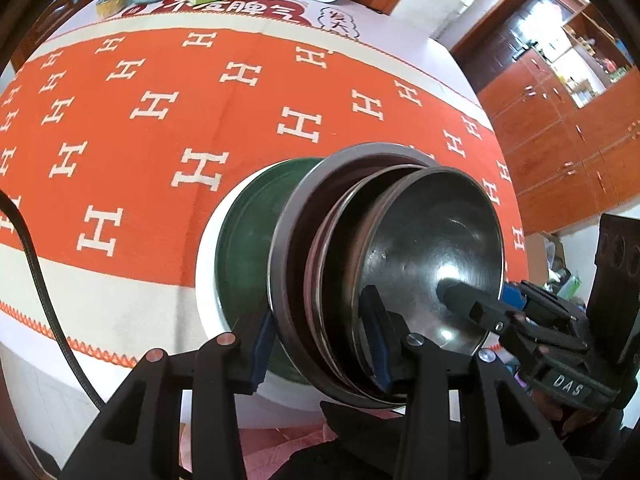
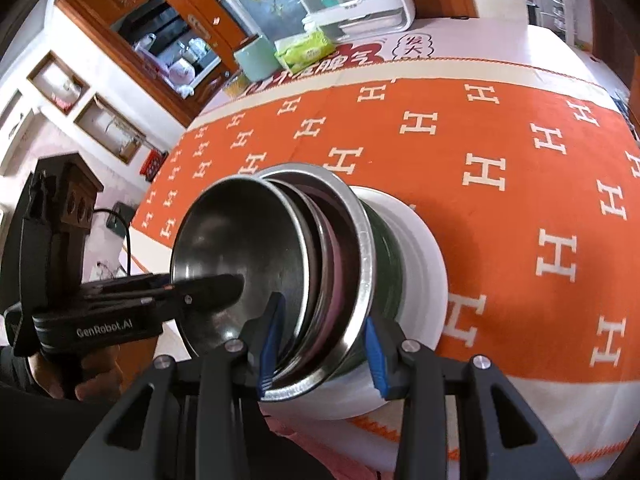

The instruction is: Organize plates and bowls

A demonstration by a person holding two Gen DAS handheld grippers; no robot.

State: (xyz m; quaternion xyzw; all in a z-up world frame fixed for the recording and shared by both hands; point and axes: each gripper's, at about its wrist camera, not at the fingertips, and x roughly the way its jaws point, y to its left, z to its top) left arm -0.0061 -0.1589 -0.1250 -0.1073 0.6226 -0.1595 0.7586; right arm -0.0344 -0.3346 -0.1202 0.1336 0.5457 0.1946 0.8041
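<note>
Here, stack of bowls [image 1: 384, 272] clamped between both hand-held grippers, left [image 1: 320, 344] and right [image 2: 320, 344].

Steel bowls [image 1: 432, 240] glossy, smooth; white plate [image 2: 420, 248] glazed; tablecloth [image 1: 160, 120] woven, matt; cabinets [image 1: 568, 140] varnished wood.

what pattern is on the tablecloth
The tablecloth has an orange field of repeating white H shapes between cream bands, clearest in the right wrist view.
</note>
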